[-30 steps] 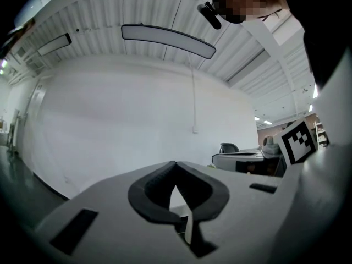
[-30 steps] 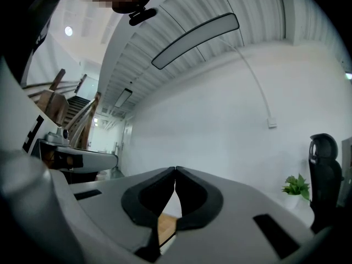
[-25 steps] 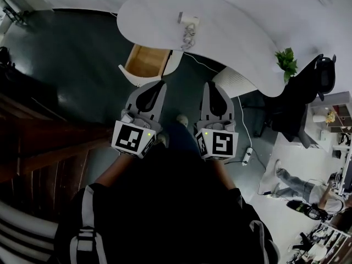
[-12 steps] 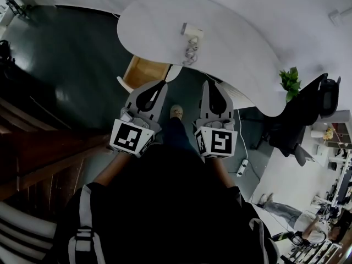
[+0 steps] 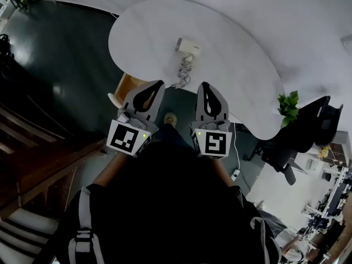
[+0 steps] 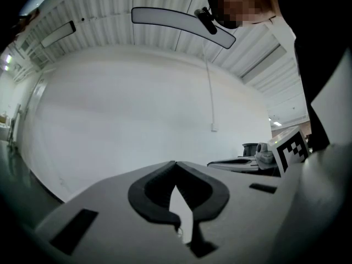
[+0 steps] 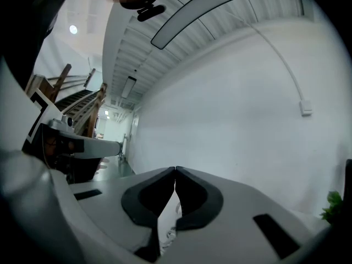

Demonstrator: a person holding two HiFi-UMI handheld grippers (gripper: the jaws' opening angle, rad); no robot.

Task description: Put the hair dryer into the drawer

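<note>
The white hair dryer (image 5: 188,47) lies on the curved white table (image 5: 236,48), and its coiled cord (image 5: 184,70) trails toward the near edge. The open wooden drawer (image 5: 127,84) shows below the table's edge, partly hidden behind my left gripper (image 5: 159,83). That gripper is shut and empty, with its tips just short of the table edge. My right gripper (image 5: 204,85) is beside it, also shut and empty. The left gripper view shows closed jaw tips (image 6: 175,164) against a white wall. The right gripper view shows the same (image 7: 175,169).
A potted plant (image 5: 289,104) stands on the table's right end, with black office chairs (image 5: 300,133) beyond it. Wooden stairs (image 5: 38,147) run along the left. A shoe (image 5: 170,117) shows on the dark floor between the grippers. A power strip (image 5: 235,175) lies at the right.
Both grippers have moved forward to the table's edge. The hair dryer now sits closer in view, and the left gripper and table cover more of the drawer.
</note>
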